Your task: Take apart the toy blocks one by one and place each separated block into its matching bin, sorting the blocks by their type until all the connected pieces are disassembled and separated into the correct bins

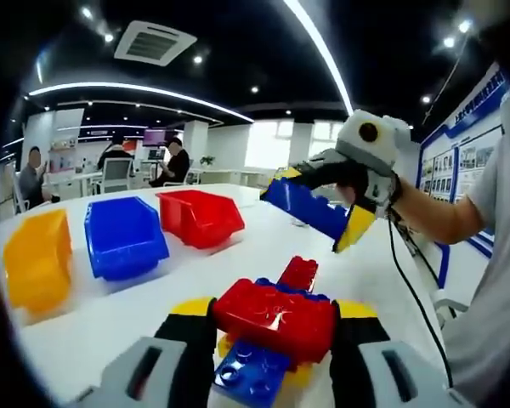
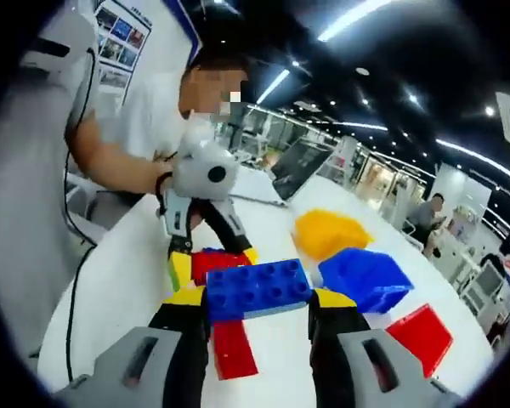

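Observation:
My left gripper (image 1: 274, 319) is shut on a joined stack of blocks: a red block (image 1: 276, 316) on top, a blue one (image 1: 251, 374) below, yellow showing underneath. In the right gripper view that left gripper (image 2: 211, 259) holds the stack (image 2: 214, 263) just past my own jaws. My right gripper (image 2: 259, 297) is shut on a single blue block (image 2: 257, 289), held in the air apart from the stack; in the left gripper view this right gripper (image 1: 314, 208) and its blue block (image 1: 304, 206) hang above the table. A loose red block (image 1: 299, 272) (image 2: 234, 348) lies on the white table.
Three bins stand in a row on the table (image 1: 136, 306): yellow bin (image 1: 38, 259) (image 2: 327, 231), blue bin (image 1: 123, 236) (image 2: 365, 279), red bin (image 1: 200, 217) (image 2: 421, 336). A laptop (image 2: 297, 166) sits farther back. A person's arm (image 1: 433, 217) holds the right gripper. People sit at distant desks.

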